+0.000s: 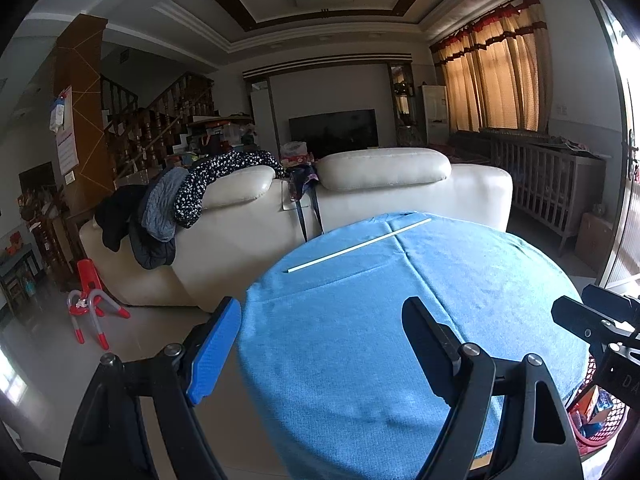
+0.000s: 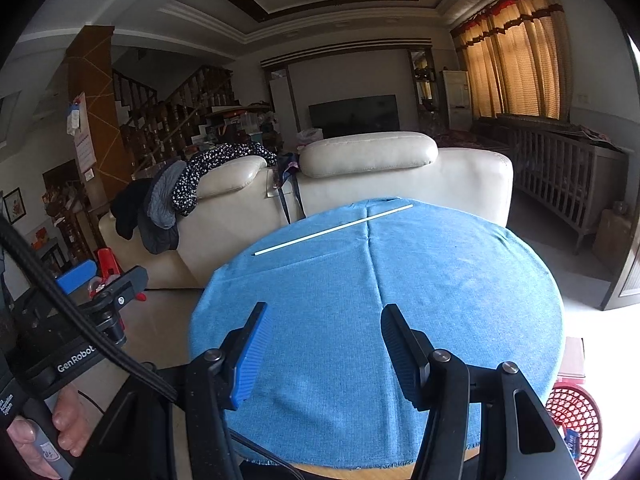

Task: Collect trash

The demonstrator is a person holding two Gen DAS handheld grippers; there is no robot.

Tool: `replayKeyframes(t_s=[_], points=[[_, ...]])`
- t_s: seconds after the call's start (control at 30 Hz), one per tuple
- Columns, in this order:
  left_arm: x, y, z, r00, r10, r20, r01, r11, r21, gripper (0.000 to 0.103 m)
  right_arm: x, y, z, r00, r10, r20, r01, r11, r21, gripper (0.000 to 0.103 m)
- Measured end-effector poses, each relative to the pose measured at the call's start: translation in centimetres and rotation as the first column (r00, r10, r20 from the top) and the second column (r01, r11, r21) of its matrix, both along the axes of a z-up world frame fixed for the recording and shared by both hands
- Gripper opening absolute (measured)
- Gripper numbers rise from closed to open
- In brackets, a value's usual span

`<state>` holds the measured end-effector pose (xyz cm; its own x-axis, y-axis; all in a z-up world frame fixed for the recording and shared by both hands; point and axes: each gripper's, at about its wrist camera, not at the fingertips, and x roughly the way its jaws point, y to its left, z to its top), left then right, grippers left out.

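A thin white straw (image 1: 359,245) lies on the far part of a round table under a blue cloth (image 1: 460,288); it also shows in the right wrist view (image 2: 334,230). My left gripper (image 1: 320,344) is open and empty, at the table's near left edge. My right gripper (image 2: 324,348) is open and empty, over the near part of the blue cloth (image 2: 440,280). A red mesh basket (image 2: 576,416) with wrappers stands on the floor at the table's right; it also shows in the left wrist view (image 1: 600,420).
A cream leather sofa (image 1: 384,188) with clothes draped on it stands right behind the table. A red toy frame (image 1: 90,308) is on the floor at left. A wooden crib (image 2: 560,176) stands at right under the curtains.
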<state>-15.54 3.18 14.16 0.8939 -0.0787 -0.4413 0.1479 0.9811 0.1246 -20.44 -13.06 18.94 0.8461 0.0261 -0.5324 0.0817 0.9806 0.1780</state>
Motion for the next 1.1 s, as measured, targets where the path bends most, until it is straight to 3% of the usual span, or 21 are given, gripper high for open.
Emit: replayKeyframes(t_s=[1.1], points=[[-0.30,-0.41,-0.34,1.000,-0.006,-0.010,0.006,1.000,0.001,0.083,-0.13,-0.62,-0.48,1.000,-0.023,-0.001,0.023,0.999,0.022,0.061]])
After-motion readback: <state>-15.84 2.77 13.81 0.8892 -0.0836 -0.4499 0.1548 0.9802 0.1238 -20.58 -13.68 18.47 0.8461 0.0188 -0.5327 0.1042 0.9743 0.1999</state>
